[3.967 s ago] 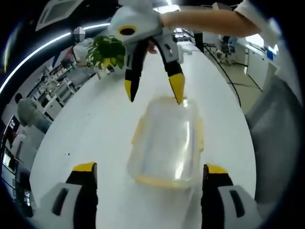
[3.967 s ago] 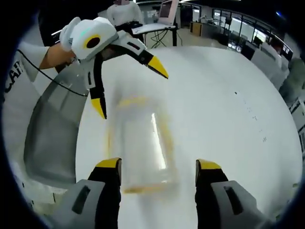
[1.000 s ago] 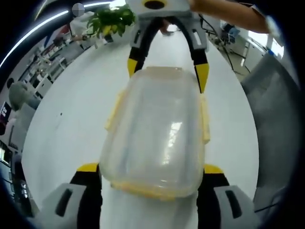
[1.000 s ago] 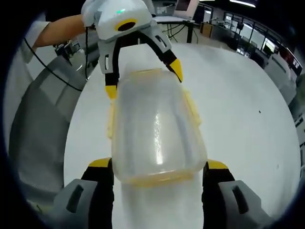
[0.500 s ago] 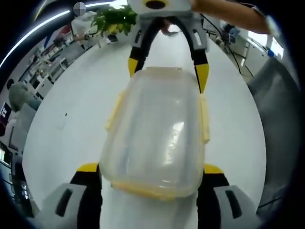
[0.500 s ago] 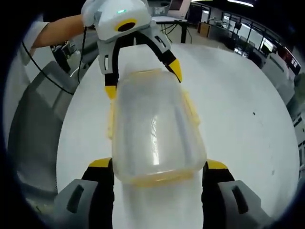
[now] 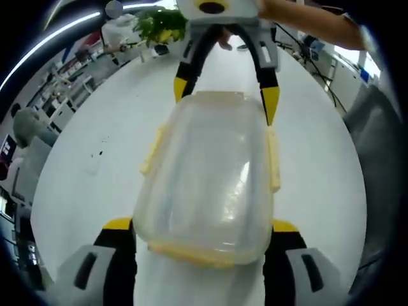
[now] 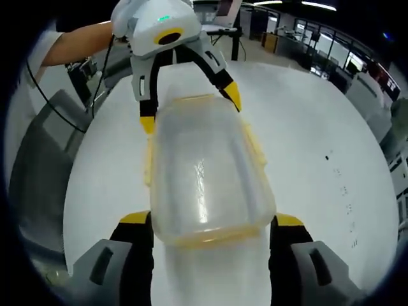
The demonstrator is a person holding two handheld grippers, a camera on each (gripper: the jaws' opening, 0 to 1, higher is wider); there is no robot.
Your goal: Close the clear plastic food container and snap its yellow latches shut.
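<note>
Both grippers, left (image 7: pixel 201 233) and right (image 8: pixel 207 229), clamp the container (image 7: pixel 207 175) endwise (potted plant (image 7: pixel 162 22) in the left gripper view).

Container (image 7: pixel 207 185) sits between left gripper (image 7: pixel 199 228) fingers at its near end, and between right gripper (image 7: pixel 224 102) fingers at the far end. Table (image 7: pixel 115 159) lies under it. Plant (image 7: pixel 160 24) stands on the table, beyond and left of the right gripper's fingers.
</note>
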